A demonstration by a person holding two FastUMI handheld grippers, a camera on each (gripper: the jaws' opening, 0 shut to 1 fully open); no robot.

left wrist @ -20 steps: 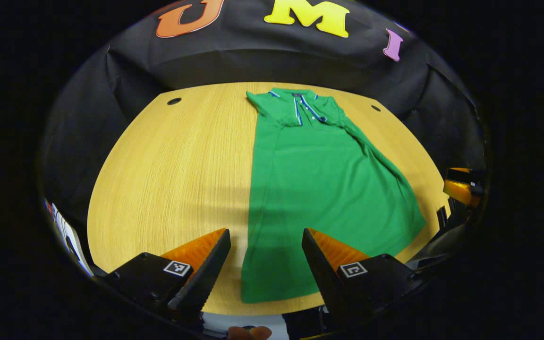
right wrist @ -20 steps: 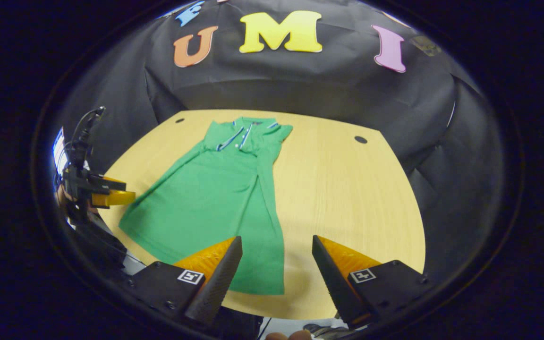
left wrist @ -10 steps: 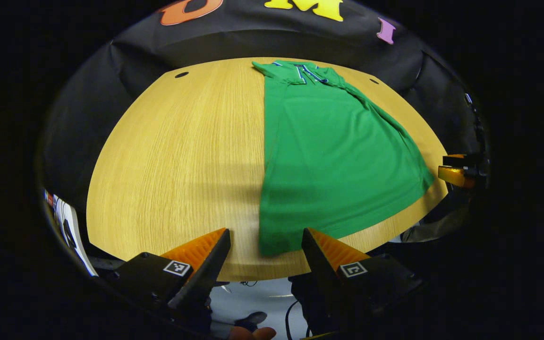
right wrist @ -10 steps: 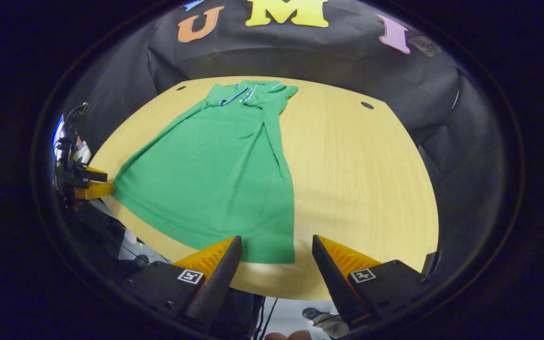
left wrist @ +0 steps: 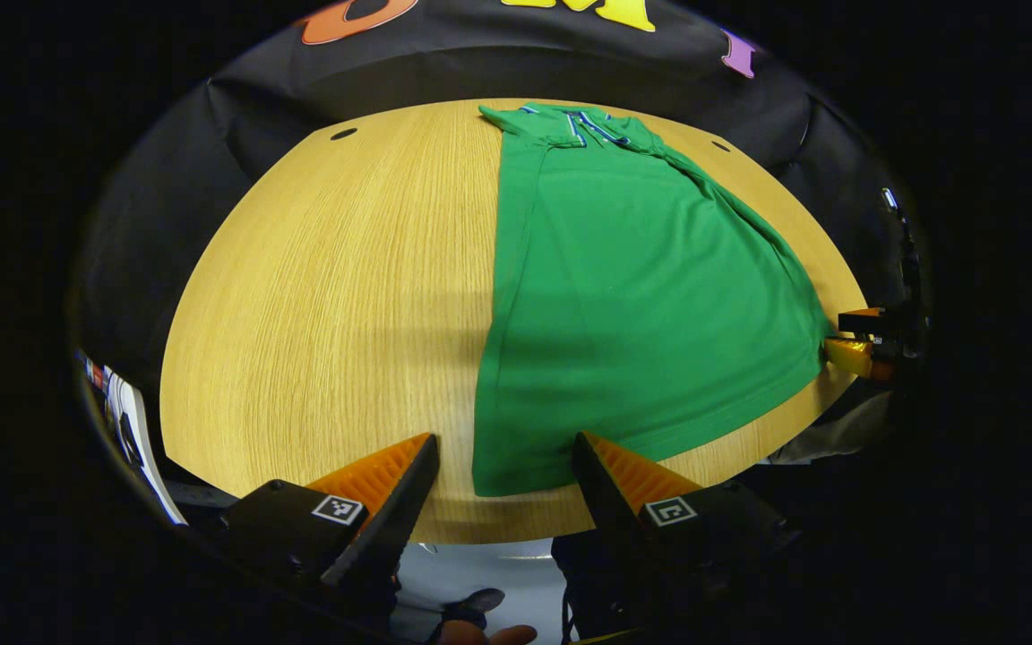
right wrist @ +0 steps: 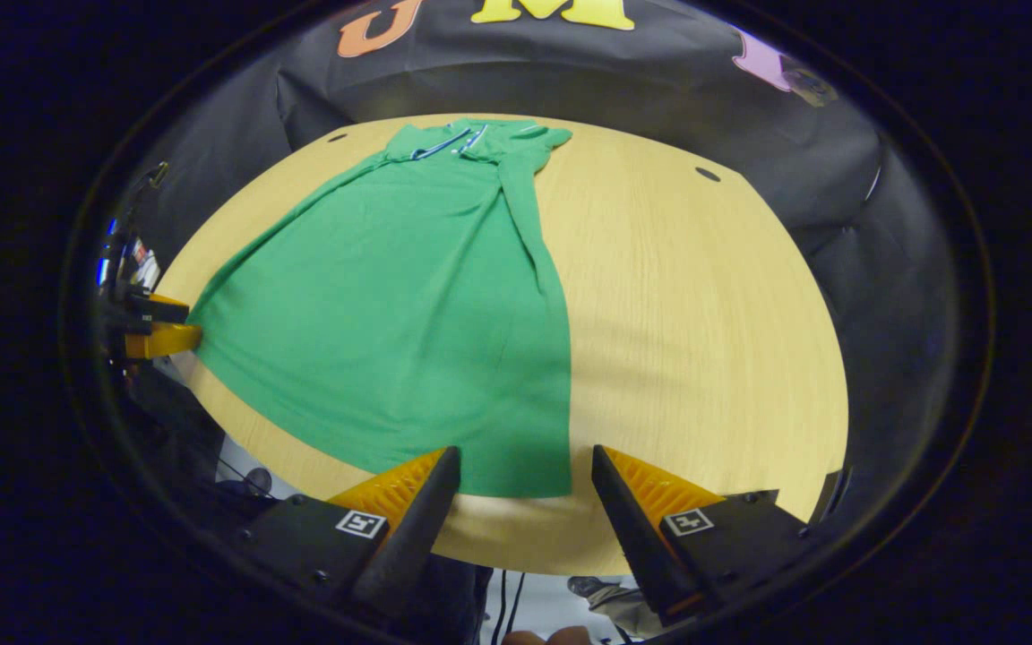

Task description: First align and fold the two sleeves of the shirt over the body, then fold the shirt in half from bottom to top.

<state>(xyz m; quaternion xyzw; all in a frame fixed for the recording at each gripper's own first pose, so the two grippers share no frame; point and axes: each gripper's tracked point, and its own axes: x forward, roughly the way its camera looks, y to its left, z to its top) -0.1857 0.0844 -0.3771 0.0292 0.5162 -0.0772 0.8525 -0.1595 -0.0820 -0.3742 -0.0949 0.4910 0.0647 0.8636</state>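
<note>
Hovering spread wide just short of the near hem: left tongs (left wrist: 503,484) over the shirt's (left wrist: 641,287) one bottom corner, right tongs (right wrist: 525,488) over the other, neither touching cloth. Lying flat ahead of both, green body lengthwise on the wooden surface (left wrist: 319,296), collar (right wrist: 458,143) at the far end, both sleeves folded in over the body. Seen far off at each view's side edge, the opposite tongs beside the hem's other corner.
</note>
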